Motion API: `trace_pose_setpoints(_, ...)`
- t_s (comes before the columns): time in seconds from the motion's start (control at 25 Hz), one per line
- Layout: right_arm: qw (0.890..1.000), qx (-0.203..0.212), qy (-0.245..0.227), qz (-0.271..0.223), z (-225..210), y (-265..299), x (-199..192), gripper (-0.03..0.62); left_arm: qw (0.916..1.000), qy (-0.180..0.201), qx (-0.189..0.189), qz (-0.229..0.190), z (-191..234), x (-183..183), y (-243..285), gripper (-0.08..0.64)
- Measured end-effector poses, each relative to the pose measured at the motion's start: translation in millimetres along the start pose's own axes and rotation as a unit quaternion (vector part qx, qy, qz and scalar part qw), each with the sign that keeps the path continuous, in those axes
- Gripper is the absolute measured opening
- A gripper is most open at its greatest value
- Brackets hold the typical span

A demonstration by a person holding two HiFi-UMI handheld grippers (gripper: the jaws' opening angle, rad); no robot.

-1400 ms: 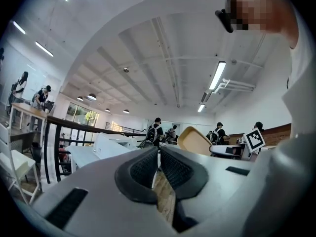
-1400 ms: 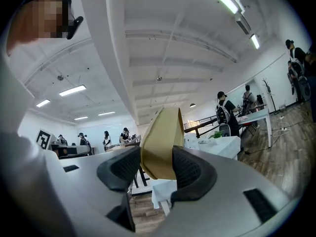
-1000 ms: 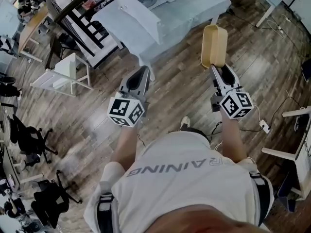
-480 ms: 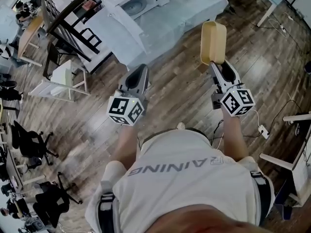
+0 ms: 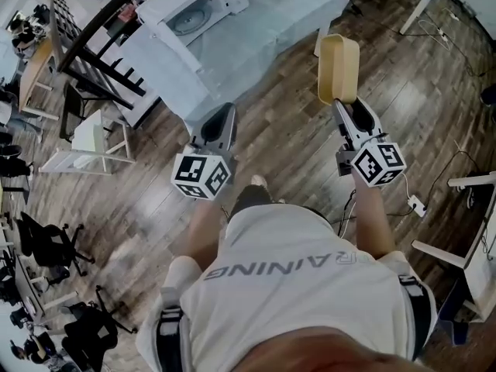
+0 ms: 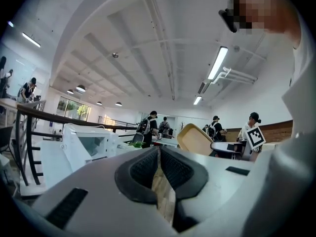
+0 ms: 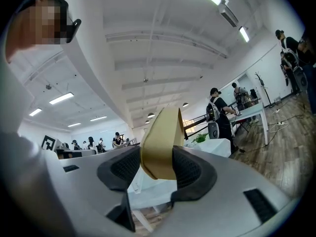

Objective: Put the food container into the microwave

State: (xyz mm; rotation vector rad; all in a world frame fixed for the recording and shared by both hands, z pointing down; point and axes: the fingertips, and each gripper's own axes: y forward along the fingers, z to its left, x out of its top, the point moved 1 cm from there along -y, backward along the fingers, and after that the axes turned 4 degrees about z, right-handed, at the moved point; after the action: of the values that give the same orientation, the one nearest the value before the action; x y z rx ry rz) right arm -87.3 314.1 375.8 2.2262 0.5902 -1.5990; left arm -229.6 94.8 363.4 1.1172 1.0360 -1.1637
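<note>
A tan food container (image 5: 339,68) sticks out past my right gripper (image 5: 346,108), which is shut on its near edge; the right gripper view shows the container (image 7: 160,144) clamped between the dark pads. The white microwave (image 5: 195,10) stands with its door open on a table with a white cloth (image 5: 256,37), ahead and to the left. In the left gripper view the microwave (image 6: 91,144) appears left of centre and the container (image 6: 196,139) to the right. My left gripper (image 5: 218,127) is shut with nothing in it, held over the wooden floor short of the table.
A black railing (image 5: 93,45) and white shelving (image 5: 89,142) lie to the left of the table. Office chairs (image 5: 46,231) stand at far left. A white table leg (image 5: 418,10) and cables (image 5: 415,204) are on the right. Several people stand in the background.
The table and microwave have drawn nearer and shifted left in the head view as the person walks forward. Both grippers keep their hold and pose.
</note>
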Motion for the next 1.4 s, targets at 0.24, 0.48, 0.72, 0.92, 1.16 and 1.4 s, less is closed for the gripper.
trace_pose_setpoints(0.24, 1.000, -0.024, 0.000, 0.003, -38.2, 7.8, 6.4, 0.221, 0.9994, -0.002, -0.034, 0.010, -3.5, -4.0, 57.7, 0.046)
trace_pose_setpoints(0.48, 0.999, -0.034, -0.008, 0.004, -66.5, 41.9, 23.1, 0.221, 0.9988, -0.004, -0.046, 0.015, 10.6, 5.9, 116.3, 0.046)
trace_pose_setpoints(0.72, 0.999, -0.033, -0.025, 0.015, -93.1, 97.1, 38.6, 0.221, 0.9988, -0.017, -0.043, 0.015, 40.2, 14.9, 180.5, 0.046)
trace_pose_setpoints(0.92, 0.999, -0.036, -0.023, 0.022, -122.0, 146.5, 47.8, 0.221, 0.9984, -0.024, -0.049, 0.018, 66.8, 21.3, 234.3, 0.046)
trace_pose_setpoints(1.16, 0.999, -0.029, -0.027, 0.037, -142.6, 199.2, 51.8, 0.221, 0.9987, -0.027, -0.040, 0.016, 102.8, 29.7, 279.3, 0.046)
trace_pose_setpoints(1.4, 0.998, 0.000, -0.041, 0.047, -145.0, 250.6, 60.1, 0.221, 0.9993, -0.026, -0.027, 0.008, 128.0, 39.7, 305.0, 0.046)
